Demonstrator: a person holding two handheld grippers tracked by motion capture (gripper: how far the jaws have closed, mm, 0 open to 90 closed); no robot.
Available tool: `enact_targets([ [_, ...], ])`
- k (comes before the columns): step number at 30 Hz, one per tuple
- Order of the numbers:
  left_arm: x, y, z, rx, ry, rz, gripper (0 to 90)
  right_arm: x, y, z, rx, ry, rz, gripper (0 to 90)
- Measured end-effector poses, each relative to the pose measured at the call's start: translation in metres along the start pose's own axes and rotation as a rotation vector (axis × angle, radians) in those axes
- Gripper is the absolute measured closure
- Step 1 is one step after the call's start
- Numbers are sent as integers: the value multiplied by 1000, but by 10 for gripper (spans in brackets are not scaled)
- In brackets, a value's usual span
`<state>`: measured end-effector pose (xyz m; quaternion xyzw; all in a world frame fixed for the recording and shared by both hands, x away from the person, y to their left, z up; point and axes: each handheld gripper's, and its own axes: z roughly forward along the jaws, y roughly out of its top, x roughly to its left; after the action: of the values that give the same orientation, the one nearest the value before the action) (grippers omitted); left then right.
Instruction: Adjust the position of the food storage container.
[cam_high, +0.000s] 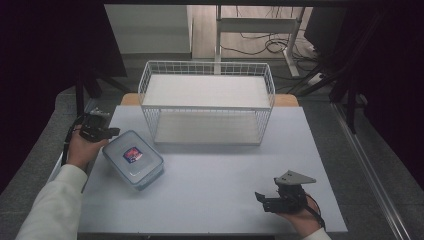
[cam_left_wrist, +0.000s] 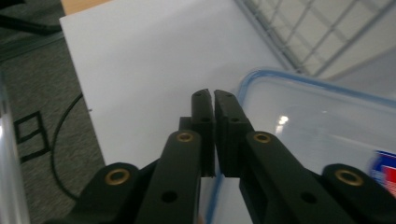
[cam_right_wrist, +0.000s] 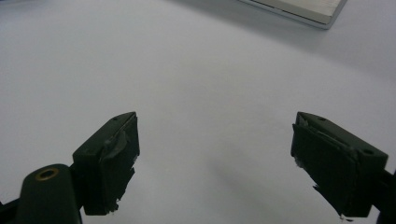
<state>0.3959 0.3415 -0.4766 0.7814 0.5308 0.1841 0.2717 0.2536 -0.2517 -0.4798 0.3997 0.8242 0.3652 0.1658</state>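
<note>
**Left gripper closed beside the lidded food container**

The left gripper (cam_high: 111, 132) sits at the left edge of the white tabletop (cam_high: 215, 185), held in the person's left hand (cam_high: 82, 150), whose white sleeve (cam_high: 50, 205) comes in from the bottom left corner. In the left gripper view its two black jaws are pressed together with only a hairline gap, and nothing lies between the pads. Their tips sit just at the blue-edged rim of the clear plastic food container (cam_left_wrist: 322, 126), over the corner of its lid; whether they touch the rim cannot be told.

The container (cam_high: 133, 159) lies flat on the tabletop, turned at an angle to the table edges, with a red and blue label in the middle of its lid. It sits near the left front corner of the white wire rack (cam_high: 207, 102), apart from it.

The right gripper (cam_high: 270, 199) rests low at the front right of the tabletop in the person's right hand (cam_high: 300, 217), well apart from the container. In the right gripper view its jaws stand wide apart over bare white surface (cam_right_wrist: 201, 84), holding nothing. The lower shelf board of the rack (cam_right_wrist: 303, 9) crosses the top of that view.
</note>
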Motion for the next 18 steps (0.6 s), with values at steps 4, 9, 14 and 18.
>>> enact_targets([
  [4,3,1,8,32,22,7,900,0,0,1,4,-2,0,155],
  [9,7,-3,14,76,13,13,900,0,-1,1,5,-4,2,155],
  [14,10,-9,13,68,-35,1,900,0,-1,1,9,-9,4,155],
  [18,8,-11,12,68,-48,9,900,0,-1,2,12,-11,2,155],
])
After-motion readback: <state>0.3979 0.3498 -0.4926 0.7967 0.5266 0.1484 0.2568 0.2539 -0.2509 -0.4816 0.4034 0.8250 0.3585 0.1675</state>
